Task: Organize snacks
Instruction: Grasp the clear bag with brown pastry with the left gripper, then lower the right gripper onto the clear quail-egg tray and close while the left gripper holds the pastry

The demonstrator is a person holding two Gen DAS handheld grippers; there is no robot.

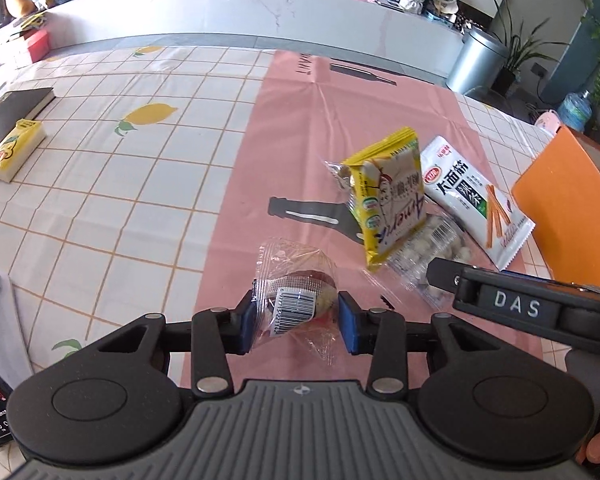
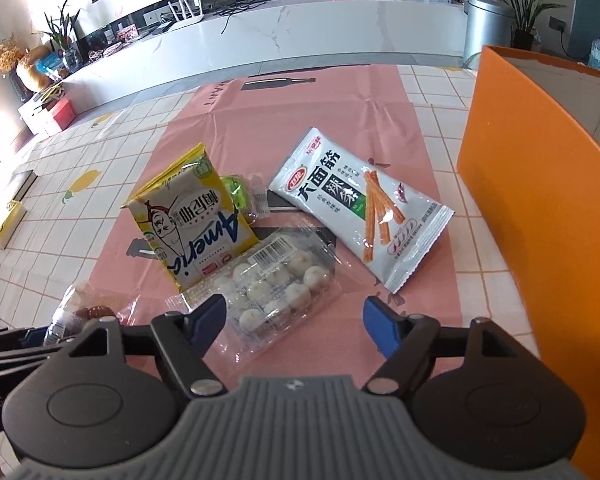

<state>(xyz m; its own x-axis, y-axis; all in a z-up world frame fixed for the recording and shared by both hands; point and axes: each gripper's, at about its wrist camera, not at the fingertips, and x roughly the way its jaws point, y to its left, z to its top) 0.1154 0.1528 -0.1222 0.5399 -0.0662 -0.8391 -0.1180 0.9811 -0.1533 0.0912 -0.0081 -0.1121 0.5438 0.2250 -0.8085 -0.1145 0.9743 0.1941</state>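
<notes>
The snacks lay on the desk's pink mat. In the left view, the left gripper had closed its blue pads on a clear-wrapped cake, apparently pressing its sides.

In the right view, the right gripper stood wide open and empty, its left finger over the tray of white balls, whose long axis slanted up-right; the orange box stood to the right.
</notes>
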